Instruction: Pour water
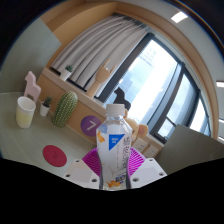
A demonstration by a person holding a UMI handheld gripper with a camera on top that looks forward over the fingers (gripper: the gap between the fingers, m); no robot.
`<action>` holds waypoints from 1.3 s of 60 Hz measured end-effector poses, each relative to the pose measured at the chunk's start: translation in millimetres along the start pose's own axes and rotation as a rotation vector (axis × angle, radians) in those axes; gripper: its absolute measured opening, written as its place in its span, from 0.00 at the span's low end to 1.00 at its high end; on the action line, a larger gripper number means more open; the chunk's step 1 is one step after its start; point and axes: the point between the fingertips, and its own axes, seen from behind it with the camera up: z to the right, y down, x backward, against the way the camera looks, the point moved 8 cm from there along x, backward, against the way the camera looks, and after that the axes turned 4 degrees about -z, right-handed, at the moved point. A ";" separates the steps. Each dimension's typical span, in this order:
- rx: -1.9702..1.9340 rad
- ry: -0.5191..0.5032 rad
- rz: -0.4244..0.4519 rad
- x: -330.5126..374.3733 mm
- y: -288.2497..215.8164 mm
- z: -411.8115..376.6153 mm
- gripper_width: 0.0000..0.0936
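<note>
Water bottle (116,147): upright between my jaws (115,165), gripped by both pads. Cup (25,112): on the surface (30,145), ten o'clock, well apart.

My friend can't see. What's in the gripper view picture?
A clear water bottle with a white cap and blue label stands between the tongs, on a table. Beyond it are a pale cup, a cactus-shaped ornament and a big window.

bottle (116,148) covers my view of pads (94,160) | grip contact unclear | small shelf items too blurred
</note>
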 end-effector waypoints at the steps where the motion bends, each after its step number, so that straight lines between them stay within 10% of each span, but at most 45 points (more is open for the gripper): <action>1: 0.043 0.000 0.007 -1.4 -7.0 -5.7 0.32; 53: 1.790 0.195 0.519 -35.8 -143.9 -190.2 0.32; 78: 1.562 0.180 0.452 -36.2 -147.6 -184.1 0.32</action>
